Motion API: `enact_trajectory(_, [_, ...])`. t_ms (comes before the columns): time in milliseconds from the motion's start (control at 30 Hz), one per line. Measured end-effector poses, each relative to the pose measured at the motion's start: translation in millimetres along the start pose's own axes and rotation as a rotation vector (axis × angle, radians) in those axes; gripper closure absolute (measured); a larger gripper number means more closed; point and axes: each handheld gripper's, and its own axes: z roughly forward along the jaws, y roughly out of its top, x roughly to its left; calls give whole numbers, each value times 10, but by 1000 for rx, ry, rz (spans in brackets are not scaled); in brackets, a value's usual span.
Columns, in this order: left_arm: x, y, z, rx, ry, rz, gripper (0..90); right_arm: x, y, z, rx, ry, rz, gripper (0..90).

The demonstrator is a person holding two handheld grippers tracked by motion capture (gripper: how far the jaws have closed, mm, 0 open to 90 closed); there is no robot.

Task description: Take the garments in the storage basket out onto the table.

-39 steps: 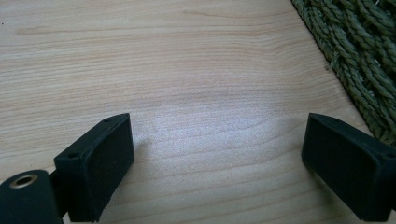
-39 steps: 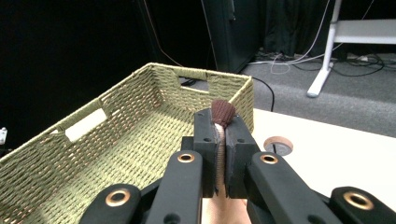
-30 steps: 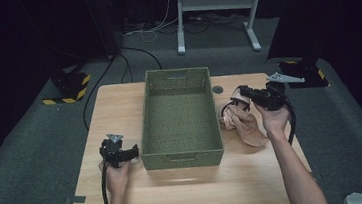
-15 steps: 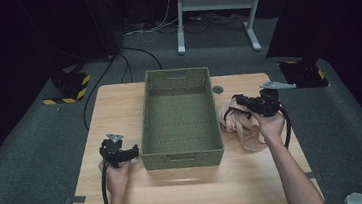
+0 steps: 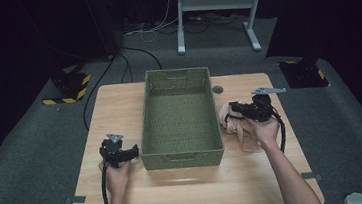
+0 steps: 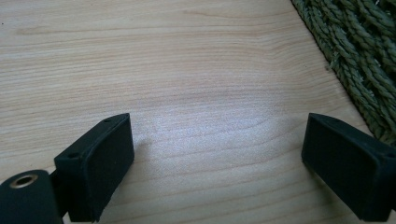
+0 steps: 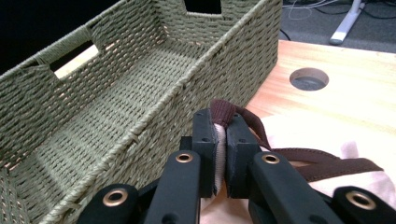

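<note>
A: What was seen nearest the person's edge of the tabletop (image 5: pixel 187 192)?

B: The left gripper (image 5: pixel 132 153) was held low over bare wood just beside the near left corner of the woven basket (image 5: pixel 183 154). Its fingers (image 6: pixel 100 163) were spread wide apart, with nothing between them.

A: And a little farther on, at the right?

B: The right gripper (image 7: pixel 221 147) was found clamped on a fold of pale cloth (image 7: pixel 299 128) edged with a brown strap (image 7: pixel 322 161). The fingers (image 7: pixel 205 140) were pressed together on that fold, the strap looping out over their tips.

A: What had changed from the second before?

B: The right gripper had been drawn nearer the basket's right wall, and the cloth (image 5: pixel 239 131) had been gathered toward it; the bundle lay on the tabletop just beside that wall, not yet inside. The left gripper had been left where it was.

A: What was meant by that?

B: The grasp was judged secured, so a lift over the rim into the empty basket seemed next. Beyond the basket, a round hole in the tabletop (image 7: pixel 309 78) was noted.
</note>
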Motion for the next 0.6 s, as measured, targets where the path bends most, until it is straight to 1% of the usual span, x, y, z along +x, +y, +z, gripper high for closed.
enact_trajectory(300, [0,0,0,0,0,0,92,-14,-96,69,27,-7,-2,796])
enact_trajectory(433, [0,0,0,0,0,0,92,-10,-125,84,36,-17,-12,768])
enact_trajectory(533, [0,0,0,0,0,1,92,0,-138,93,37,-24,-16,720])
enact_trajectory(600, [0,0,0,0,0,0,92,12,-142,101,44,-35,-23,662])
